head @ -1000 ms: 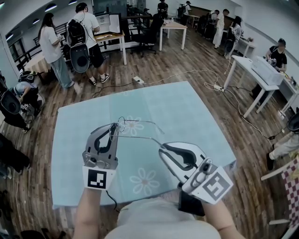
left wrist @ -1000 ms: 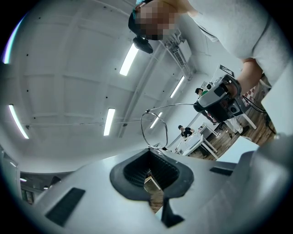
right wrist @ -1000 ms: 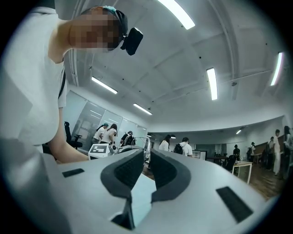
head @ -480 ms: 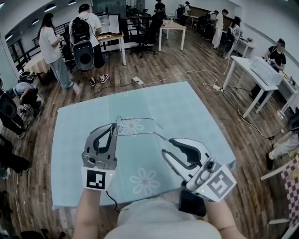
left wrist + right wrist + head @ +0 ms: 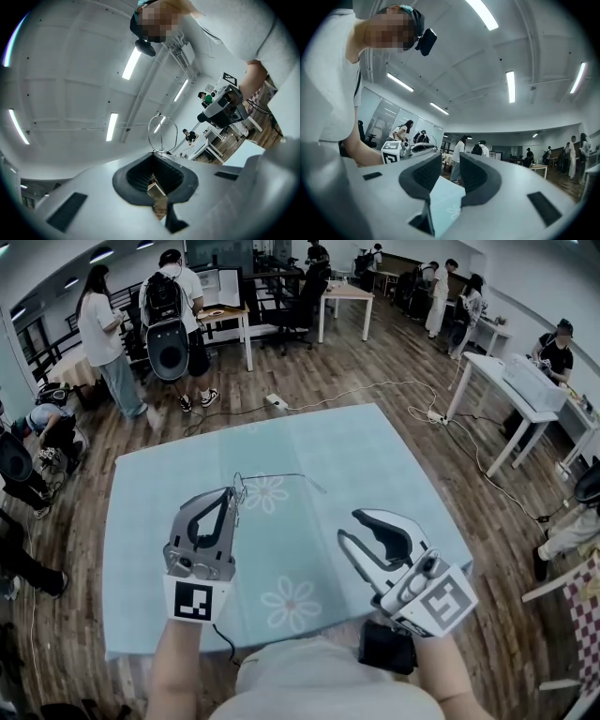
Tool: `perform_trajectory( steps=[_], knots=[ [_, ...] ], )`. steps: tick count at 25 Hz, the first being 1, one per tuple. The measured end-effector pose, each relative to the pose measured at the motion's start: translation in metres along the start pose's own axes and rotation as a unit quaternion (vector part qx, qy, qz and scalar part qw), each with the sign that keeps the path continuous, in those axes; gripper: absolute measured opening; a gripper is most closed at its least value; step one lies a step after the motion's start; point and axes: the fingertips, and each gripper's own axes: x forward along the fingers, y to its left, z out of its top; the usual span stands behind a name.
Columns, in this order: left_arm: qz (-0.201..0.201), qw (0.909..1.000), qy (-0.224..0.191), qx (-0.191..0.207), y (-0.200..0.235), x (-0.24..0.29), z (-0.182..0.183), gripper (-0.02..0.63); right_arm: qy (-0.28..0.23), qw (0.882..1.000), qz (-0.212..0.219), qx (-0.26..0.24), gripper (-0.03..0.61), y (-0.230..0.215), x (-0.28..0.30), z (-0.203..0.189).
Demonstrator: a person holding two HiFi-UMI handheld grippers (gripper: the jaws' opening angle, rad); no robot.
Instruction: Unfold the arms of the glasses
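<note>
Head view, left tongs (image 5: 230, 495): pinching the wire-rimmed glasses (image 5: 277, 475) by the frame front, above the middle of the blue flowered desk (image 5: 375, 456); one arm juts rightward.
Head view, right tongs (image 5: 352, 526): spread, just been opening, nothing between them, apart from the glasses.
Left gripper view: tongs (image 5: 154, 161) pressed onto the frame; a lens rim (image 5: 161, 133) stands above them.
Right gripper view: tongs (image 5: 450, 164) spread; only the desk shows in the gap.

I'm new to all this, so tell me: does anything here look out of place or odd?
Nothing looks spilled or broken. The one oddity is that the glasses hang in the air above the table, pinched at their front in the left gripper, with one arm sticking out sideways.
</note>
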Motion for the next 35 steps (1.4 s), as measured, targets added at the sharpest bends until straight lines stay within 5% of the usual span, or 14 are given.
perform_trajectory(
  steps=[17, 35],
  knots=[
    [-0.024, 0.9972, -0.019, 0.069, -0.021, 0.012, 0.028, 0.008, 0.063, 0.997, -0.031, -0.009, 0.112, -0.019, 0.01, -0.04],
    [-0.019, 0.9957, -0.053, 0.073, -0.016, 0.005, 0.061, 0.008, 0.075, 0.996, -0.028, 0.029, 0.112, -0.017, 0.032, -0.065]
  ],
)
